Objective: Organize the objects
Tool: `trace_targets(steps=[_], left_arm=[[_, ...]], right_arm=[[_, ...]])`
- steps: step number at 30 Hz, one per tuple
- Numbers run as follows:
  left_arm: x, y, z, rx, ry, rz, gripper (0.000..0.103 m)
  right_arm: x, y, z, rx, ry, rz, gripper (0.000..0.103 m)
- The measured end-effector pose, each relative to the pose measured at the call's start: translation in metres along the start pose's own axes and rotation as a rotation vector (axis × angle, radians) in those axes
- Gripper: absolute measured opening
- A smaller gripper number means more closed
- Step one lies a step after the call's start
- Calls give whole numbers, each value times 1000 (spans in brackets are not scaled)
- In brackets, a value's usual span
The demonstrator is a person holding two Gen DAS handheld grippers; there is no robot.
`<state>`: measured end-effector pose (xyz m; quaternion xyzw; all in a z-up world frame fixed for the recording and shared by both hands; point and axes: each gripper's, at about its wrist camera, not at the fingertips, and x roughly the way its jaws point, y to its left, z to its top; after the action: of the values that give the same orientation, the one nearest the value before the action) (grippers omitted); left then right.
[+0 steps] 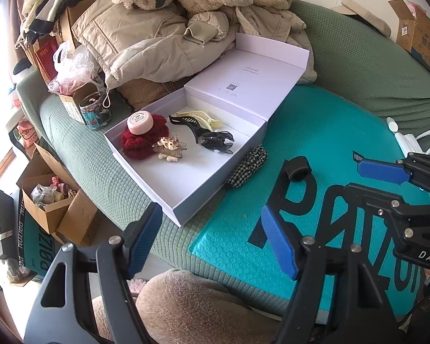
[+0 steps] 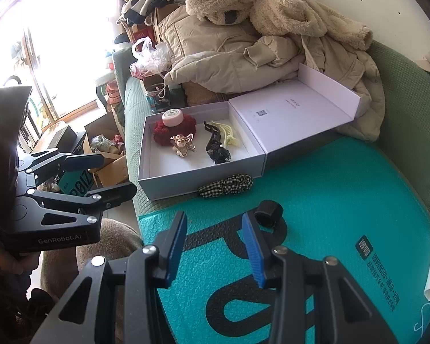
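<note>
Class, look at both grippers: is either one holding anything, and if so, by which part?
Nothing is held. The left gripper and the right gripper both stand open over the teal mat, with nothing between their fingers.

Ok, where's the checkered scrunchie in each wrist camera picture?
Left wrist: checkered scrunchie centre-right, against the white box's near wall.
Right wrist: scrunchie centre, on the teal mat edge below the box.
Shared landmark: black band nearby on the mat.

The open box (image 1: 146, 172) sits on the sofa (image 1: 100, 177), its lid (image 1: 243, 77) behind it against the jackets (image 1: 146, 43). Hair clips (image 1: 212, 140) lie inside; a scrunchie (image 1: 246, 166) touches its front wall, on the mat (image 1: 329, 132), near a band (image 1: 298, 169).
</note>
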<state>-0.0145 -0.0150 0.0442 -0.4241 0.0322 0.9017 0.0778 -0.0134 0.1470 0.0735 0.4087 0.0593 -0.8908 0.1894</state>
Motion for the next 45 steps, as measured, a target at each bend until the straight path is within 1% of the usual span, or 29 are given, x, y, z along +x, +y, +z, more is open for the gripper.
trace_targets(steps=[4, 8, 16, 21, 25, 27, 30, 33, 35, 39, 45], left_arm=[[5, -9, -6, 2, 1, -28, 70], [19, -14, -9, -3, 17, -49, 70], [58, -18, -6, -2, 41, -92, 70], [88, -22, -1, -1, 73, -88, 70], [115, -25, 3, -13, 98, -115, 66], [128, -27, 4, -15, 109, -114, 65], [146, -29, 7, -9, 126, -113, 61], [160, -32, 11, 7, 150, -104, 60], [164, -34, 13, 24, 148, -111, 60], [177, -35, 17, 31, 158, -99, 60], [187, -48, 22, 84, 152, -104, 60]], right_arm=[[-1, -6, -12, 15, 8, 2, 40], [4, -12, -20, 27, 18, 10, 40], [32, -34, -30, 72, 62, 15, 40], [54, -50, -36, 106, 96, 33, 40], [68, -64, -37, 124, 121, 43, 40], [74, -70, -36, 127, 124, 41, 40], [82, -76, -34, 125, 128, 34, 40], [90, -81, -32, 125, 130, 24, 40], [94, -84, -31, 136, 133, 10, 40], [103, -90, -32, 158, 136, 21, 41], [117, -95, -31, 166, 140, 33, 41]])
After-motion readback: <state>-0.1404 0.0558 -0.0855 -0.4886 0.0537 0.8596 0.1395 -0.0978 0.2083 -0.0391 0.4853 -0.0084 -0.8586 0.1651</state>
